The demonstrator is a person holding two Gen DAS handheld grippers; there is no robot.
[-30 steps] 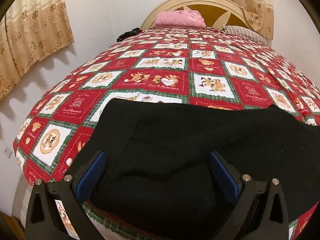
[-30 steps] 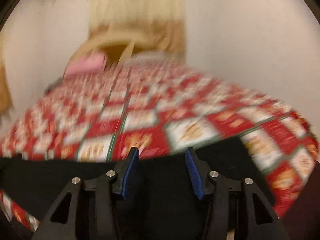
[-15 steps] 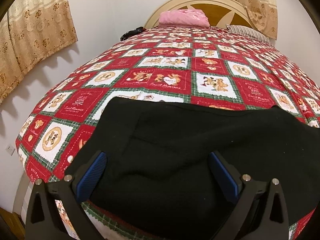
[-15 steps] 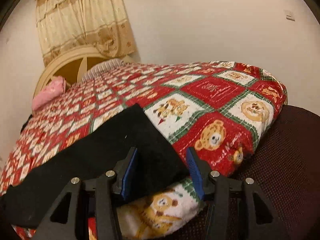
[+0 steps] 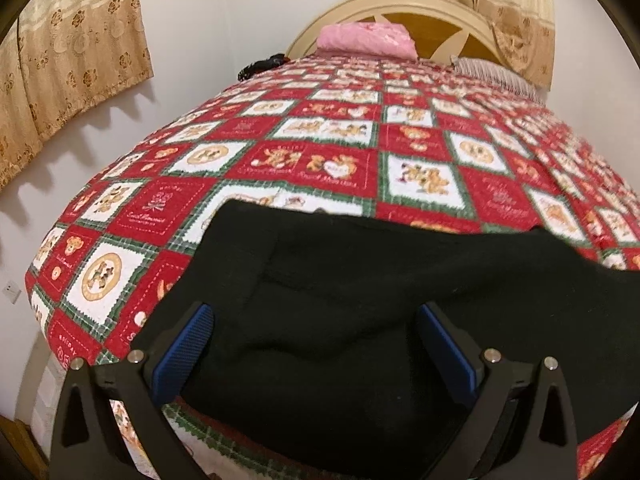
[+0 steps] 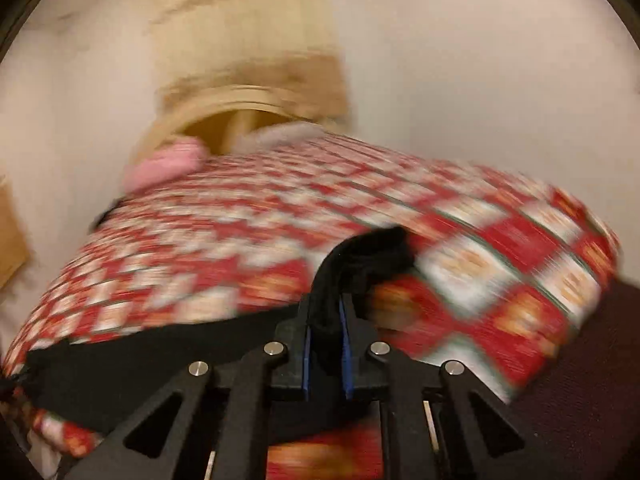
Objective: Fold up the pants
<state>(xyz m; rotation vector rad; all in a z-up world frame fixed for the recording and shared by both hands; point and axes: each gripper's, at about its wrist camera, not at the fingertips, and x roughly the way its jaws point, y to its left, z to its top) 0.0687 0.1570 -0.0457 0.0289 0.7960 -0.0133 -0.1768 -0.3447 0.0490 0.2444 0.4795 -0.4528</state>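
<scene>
Now black pants [image 5: 360,300] lie across the near end of the red patchwork bedspread [image 5: 328,160]. Left gripper [image 5: 316,344] gapes wide over the fabric, gripping nothing. Right gripper [image 6: 325,344] is clamped on a bunched pants end [image 6: 368,256], lifted; view blurred.

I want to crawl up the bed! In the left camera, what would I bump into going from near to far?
Left gripper → black pants → teddy-bear quilt → pink pillow → headboard.
</scene>
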